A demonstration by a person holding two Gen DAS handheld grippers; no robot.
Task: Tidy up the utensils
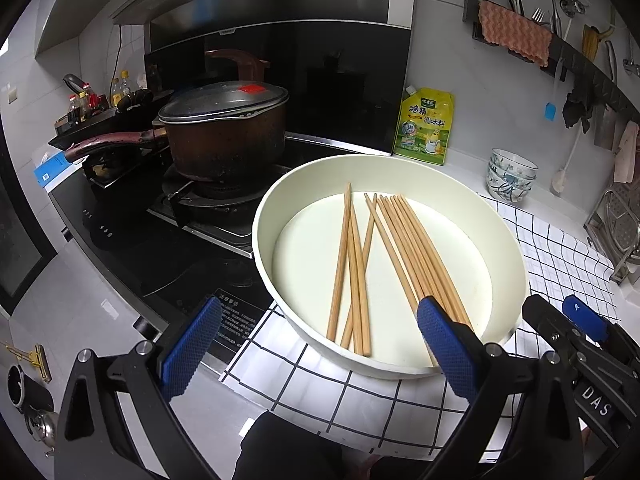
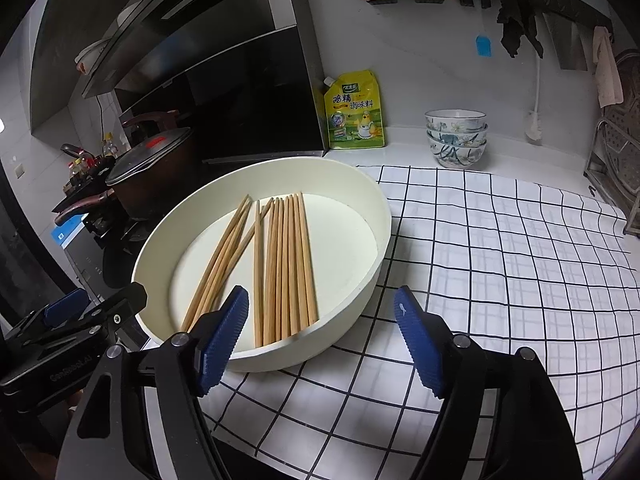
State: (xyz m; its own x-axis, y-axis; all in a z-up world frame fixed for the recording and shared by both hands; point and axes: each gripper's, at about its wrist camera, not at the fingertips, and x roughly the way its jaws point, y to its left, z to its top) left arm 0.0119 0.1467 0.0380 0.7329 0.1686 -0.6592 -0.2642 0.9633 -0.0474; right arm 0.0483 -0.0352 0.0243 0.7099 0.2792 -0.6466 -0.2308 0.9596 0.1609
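A round white basin (image 1: 262, 216) (image 2: 385, 216) sits on a checked cloth, with several wooden chopsticks (image 1: 416, 256) (image 2: 284, 264) lying loose on its floor. Most lie side by side; a few cross each other to their left. My left gripper (image 1: 316, 320) is open wide at the basin's near rim, its right pad over the chopstick ends, gripping nothing. My right gripper (image 2: 320, 300) is open too. Its left pad hangs above the near chopstick ends and its right pad stands outside the basin wall. Neither pad presses on anything. Each view shows the other gripper at its edge.
A lidded dark pot (image 1: 228, 136) stands on the stove left of the basin. A yellow seasoning pouch (image 1: 426, 128) and stacked patterned bowls (image 2: 456, 138) stand by the back wall. The checked cloth (image 2: 500, 260) spreads to the right. A metal rack (image 2: 616, 168) stands at far right.
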